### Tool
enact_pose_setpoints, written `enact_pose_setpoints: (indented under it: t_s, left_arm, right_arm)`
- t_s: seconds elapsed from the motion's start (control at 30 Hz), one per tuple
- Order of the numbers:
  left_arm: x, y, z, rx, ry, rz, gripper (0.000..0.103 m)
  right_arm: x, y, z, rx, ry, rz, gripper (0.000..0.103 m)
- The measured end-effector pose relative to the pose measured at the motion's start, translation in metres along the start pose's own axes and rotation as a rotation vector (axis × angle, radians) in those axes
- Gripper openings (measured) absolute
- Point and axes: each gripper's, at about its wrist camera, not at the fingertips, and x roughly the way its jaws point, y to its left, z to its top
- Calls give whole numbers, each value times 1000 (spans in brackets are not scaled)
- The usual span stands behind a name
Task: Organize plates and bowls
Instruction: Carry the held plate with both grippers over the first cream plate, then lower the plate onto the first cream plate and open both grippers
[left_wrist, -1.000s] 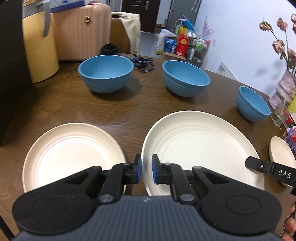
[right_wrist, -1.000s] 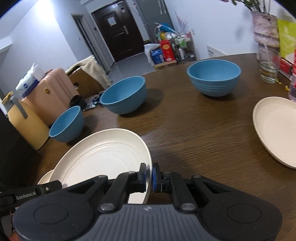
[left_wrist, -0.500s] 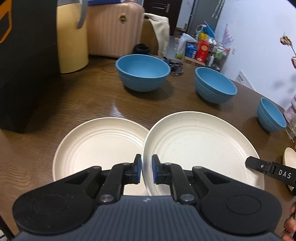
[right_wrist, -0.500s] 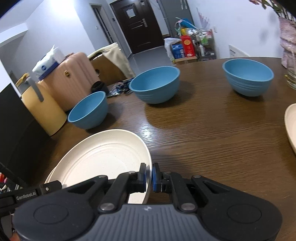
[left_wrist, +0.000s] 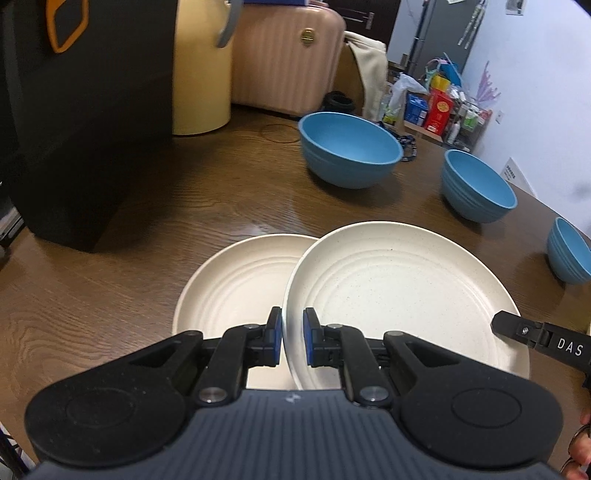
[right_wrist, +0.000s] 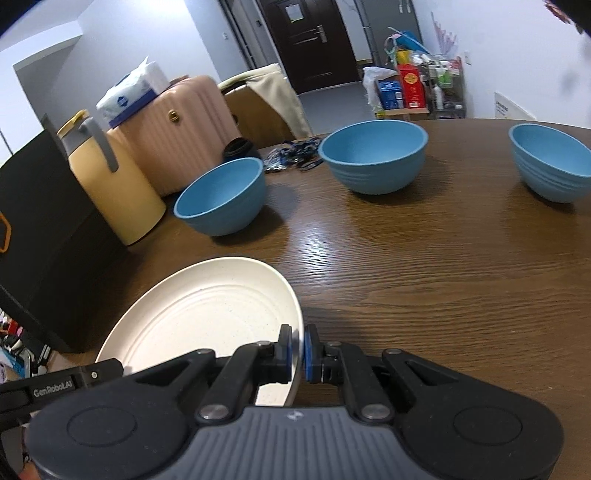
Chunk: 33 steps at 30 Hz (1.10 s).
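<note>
The left hand-held gripper (left_wrist: 292, 341) points steeply down over the desk (left_wrist: 207, 199), its blue pads pinching the near-left rim of a cream plate (left_wrist: 402, 295). The right hand-held gripper (right_wrist: 296, 350) tilts down likewise and pinches the same plate (right_wrist: 207, 317) at its right rim, so the plate is carried between the two, raised off the desk. It overlaps a second cream plate (left_wrist: 236, 288) that lies flat on the desk, covering that plate's right edge; whether the two touch is hard to tell. That makes two plates in sight. Three blue bowls stand apart along the far side of the desk: a left bowl (right_wrist: 221, 195), a middle bowl (right_wrist: 373, 158) and a right bowl (right_wrist: 550, 162). A fingertip (left_wrist: 581, 448) shows at the left view's lower right corner.
</note>
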Motion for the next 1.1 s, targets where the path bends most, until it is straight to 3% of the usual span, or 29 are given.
enact_pose_setpoints:
  t_s: [0.4,1.1]
  left_arm:
    - [7,35,3,-55,9,36,12]
    - [31,64,0,-43,23,106,12]
  right_arm:
    - [23,37,3,-63,36,20,7]
    - [60,76,-4,-174,91,7,7]
